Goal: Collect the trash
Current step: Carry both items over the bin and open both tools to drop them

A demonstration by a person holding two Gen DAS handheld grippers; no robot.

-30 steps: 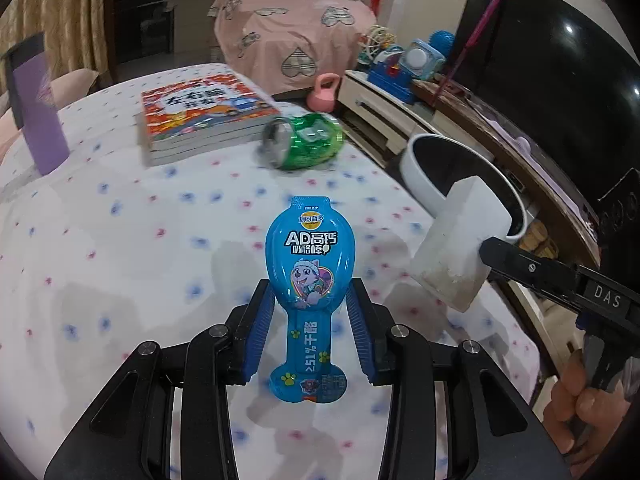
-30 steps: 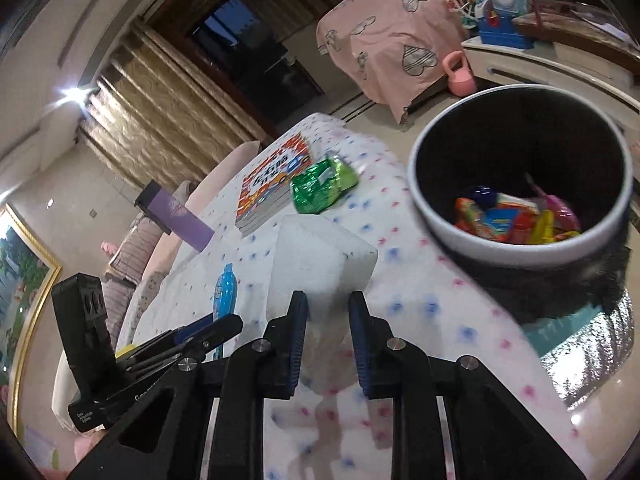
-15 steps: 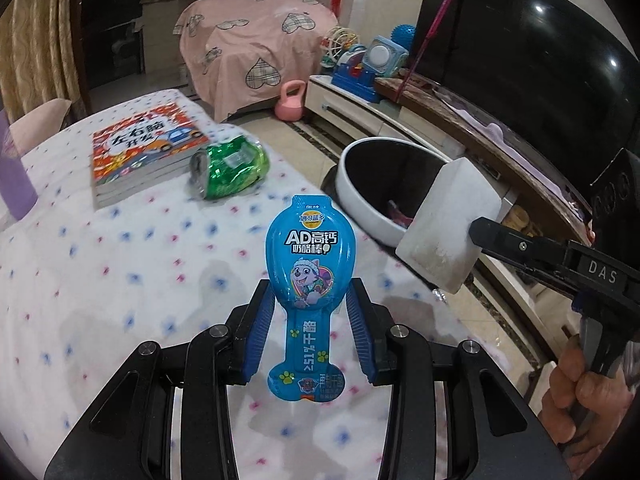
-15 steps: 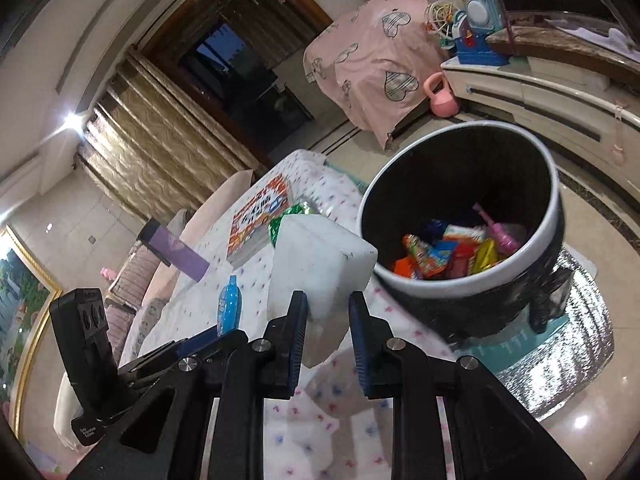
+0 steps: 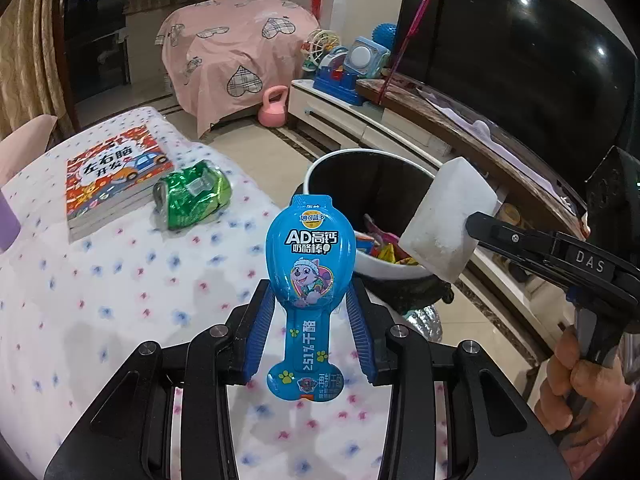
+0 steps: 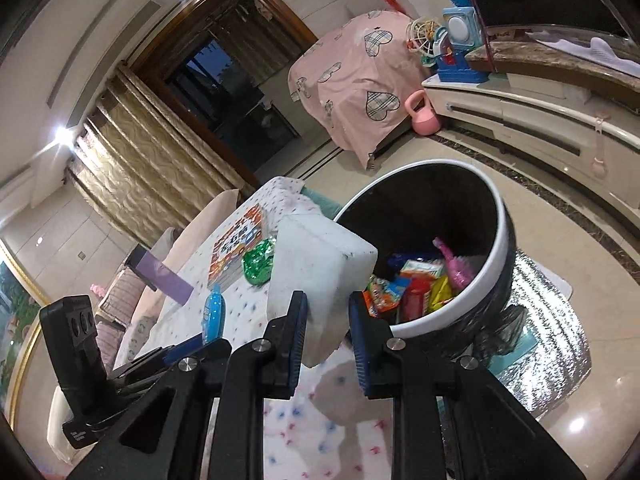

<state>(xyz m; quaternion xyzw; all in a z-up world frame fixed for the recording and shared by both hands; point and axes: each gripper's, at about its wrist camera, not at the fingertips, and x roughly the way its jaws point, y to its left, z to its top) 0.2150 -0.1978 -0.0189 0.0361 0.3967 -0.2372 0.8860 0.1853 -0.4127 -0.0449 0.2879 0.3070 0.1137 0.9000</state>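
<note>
The left gripper (image 5: 310,312) is clamped on a blue wrapper (image 5: 310,268), its pads pinching the narrow waist below the wide head, so most of the pack stands out past the fingertips. The right gripper (image 6: 328,320) is clamped on one lower corner of a white foam block (image 6: 318,268), with the bulk of the block hanging ahead of and above the pads.

Just beyond both gripper tips sits the bin (image 6: 502,236), already holding bright wrappers. From the left gripper it lies ahead and to the right, with the block at its rim. Further off to the left, on the spotted worktop (image 5: 100,300), a crushed green can (image 5: 192,198) lies touching a book (image 5: 112,176), not yet collected.

The risks, as I judge them: the corner grip gives the block leverage, so a quick turn could twist it loose short of the bin. The wrapper is light and flat and may drift onto the floor if let go off the rim. Two grippers over one opening could also knock together.

Whether either item is truly over the opening cannot be told. The bin's base is hidden by the grippers. Only part of a hand (image 5: 580,384) shows.
</note>
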